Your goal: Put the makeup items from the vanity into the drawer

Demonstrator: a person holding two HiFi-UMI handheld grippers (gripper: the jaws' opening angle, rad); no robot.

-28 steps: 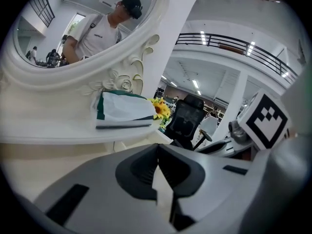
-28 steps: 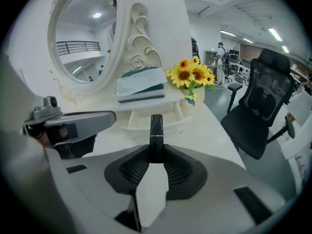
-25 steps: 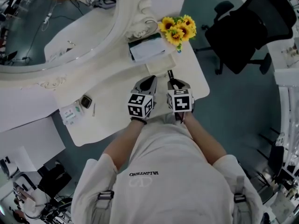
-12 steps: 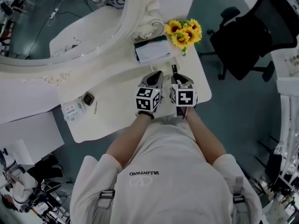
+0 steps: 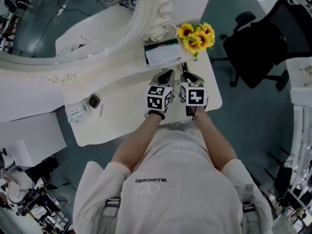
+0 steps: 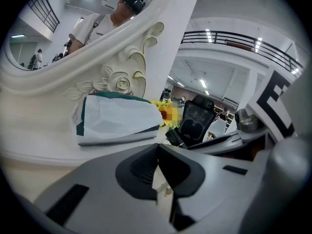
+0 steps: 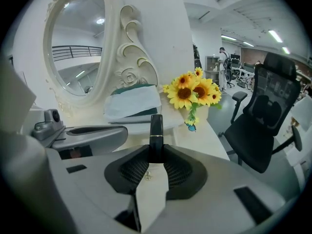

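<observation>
Black lipstick (image 7: 155, 128) pinched in right gripper (image 7: 155, 149); left gripper (image 6: 157, 154) jaws together, empty; shirt (image 5: 181, 199) print: VALENTINO.

Light is bright and even, from white ceiling strip lamps (image 7: 275, 35) at 2 o'clock in the right gripper view. Shadows soft, no hard glare on the cream tabletop (image 5: 122, 96). Head view sharp, edges bowed. Both gripper views: heavy fisheye, black vignette all round. Grey left claw (image 6: 158, 144) soft up close. Black lipstick tube (image 7: 156, 128) in the right claw (image 7: 156, 147) crisp, slight sheen.
</observation>
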